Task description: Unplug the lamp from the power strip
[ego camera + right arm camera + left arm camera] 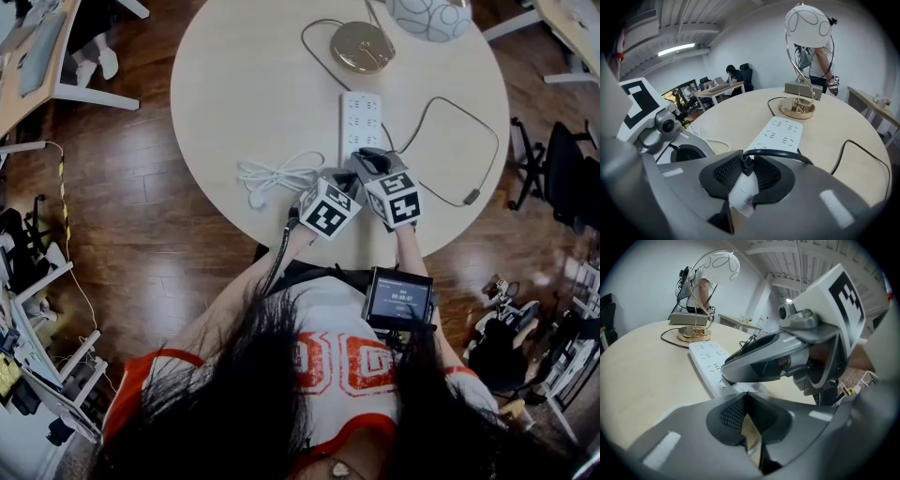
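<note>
A white power strip point(361, 117) lies on the round table point(244, 84), pointing at the gold-based lamp point(362, 47). The lamp's black cord point(487, 141) loops right and comes back to the strip's near end. There my right gripper point(745, 165) is shut on the lamp's black plug point(747, 161), its mesh pads against both sides and a white tag point(740, 194) hanging below. In the head view the right gripper point(368, 157) sits over that end. My left gripper point(747, 393) is shut, its tips touching beside the strip point(705, 355), just left of the right one.
A coiled white cable point(277, 173) lies left of the grippers. An in-line switch point(472, 197) on the black cord rests near the table's right edge. Office chairs point(562, 173) and desks stand around the table on a wooden floor.
</note>
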Available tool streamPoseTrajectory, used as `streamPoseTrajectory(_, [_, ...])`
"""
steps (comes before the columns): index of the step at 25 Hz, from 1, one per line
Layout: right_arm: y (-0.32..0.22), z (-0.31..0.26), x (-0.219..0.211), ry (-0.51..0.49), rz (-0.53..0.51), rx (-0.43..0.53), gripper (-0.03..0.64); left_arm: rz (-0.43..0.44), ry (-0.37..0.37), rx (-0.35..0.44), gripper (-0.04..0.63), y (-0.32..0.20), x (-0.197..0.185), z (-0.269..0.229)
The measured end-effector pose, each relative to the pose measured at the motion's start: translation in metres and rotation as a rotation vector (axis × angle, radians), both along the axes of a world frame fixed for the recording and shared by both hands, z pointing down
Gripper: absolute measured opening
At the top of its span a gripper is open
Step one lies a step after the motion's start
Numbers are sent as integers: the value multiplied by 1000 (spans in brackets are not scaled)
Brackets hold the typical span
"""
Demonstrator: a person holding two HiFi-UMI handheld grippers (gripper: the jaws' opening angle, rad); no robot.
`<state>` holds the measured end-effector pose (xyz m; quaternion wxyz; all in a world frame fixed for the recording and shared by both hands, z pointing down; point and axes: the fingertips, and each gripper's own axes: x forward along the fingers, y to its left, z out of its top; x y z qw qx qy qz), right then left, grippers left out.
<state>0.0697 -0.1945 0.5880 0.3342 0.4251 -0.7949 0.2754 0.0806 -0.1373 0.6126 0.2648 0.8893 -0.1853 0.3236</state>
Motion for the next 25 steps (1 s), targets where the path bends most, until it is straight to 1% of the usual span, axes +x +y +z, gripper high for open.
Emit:
streamPoseTrajectory(1, [0,0,0,6,-12,-6,72,1,1,-4,0,0,0,0])
streamPoseTrajectory(3, [-1,-1,1,5,-1,-9,69,1,12,-33,0,-1,1,-1])
streamPoseTrajectory(6, [-3,-5,7,-43,74,-1,63,-4,28,-83,0,-4,3,-4])
streamPoseTrajectory(8, [-5,-11,9,-139,137,11,61,-11,31,-104,0,-5,2,-6])
streamPoseTrajectory(10, [-12,-31,5,-303,190,34,57,-18,36,-112,0,-6,0,-6])
streamPoseTrajectory(11, [-17,-43,2,-366,205,45,57,-21,38,-112,0,-6,-1,-6])
streamPoseTrajectory(12, [-21,-52,0,-387,204,57,58,-24,39,-111,0,-7,-1,-6])
streamPoseTrajectory(13, [-23,-57,1,-366,190,68,58,-27,39,-109,0,-7,-1,-7])
streamPoseTrajectory(15, [-23,-58,5,-292,164,80,58,-28,39,-109,0,-7,-2,-6])
streamPoseTrajectory(16, [-22,-56,8,-275,167,79,58,-27,35,-110,0,-7,-3,-4])
streamPoseTrajectory(20, [-9,-46,31,-260,230,56,58,-27,25,-105,0,-7,-2,-1])
streamPoseTrajectory(25, [8,-36,63,-221,300,28,58,-42,34,-106,0,-11,-3,-4])
